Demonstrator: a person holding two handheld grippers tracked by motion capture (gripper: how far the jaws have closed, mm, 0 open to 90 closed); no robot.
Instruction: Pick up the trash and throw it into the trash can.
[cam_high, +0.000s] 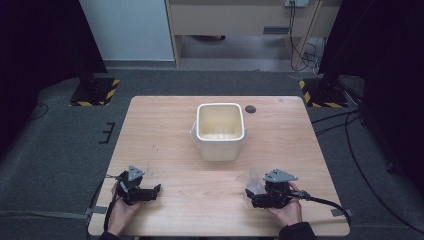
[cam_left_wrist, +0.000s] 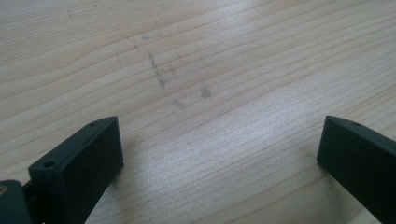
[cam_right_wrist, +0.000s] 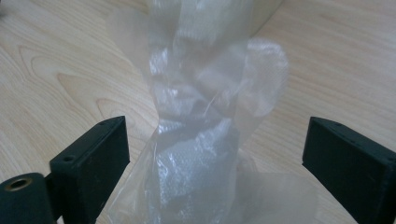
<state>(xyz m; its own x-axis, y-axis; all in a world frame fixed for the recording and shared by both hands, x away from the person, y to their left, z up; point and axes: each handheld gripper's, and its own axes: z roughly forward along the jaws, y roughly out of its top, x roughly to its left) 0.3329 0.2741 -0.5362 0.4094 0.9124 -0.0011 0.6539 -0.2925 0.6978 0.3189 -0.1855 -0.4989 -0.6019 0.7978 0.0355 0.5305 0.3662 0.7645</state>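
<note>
A crumpled clear plastic bag lies on the wooden table between the wide-apart jaws of my right gripper; in the high view the bag sits just left of that gripper near the front right. The jaws do not touch it. My left gripper rests at the front left, open, with bare wood between its jaws. A white square tub stands in the middle of the table, with a bit of clear plastic at its left side.
A small dark round spot lies on the table behind the tub. Faint dark scuff marks show on the wood ahead of the left gripper. Cables run over the grey floor to the right.
</note>
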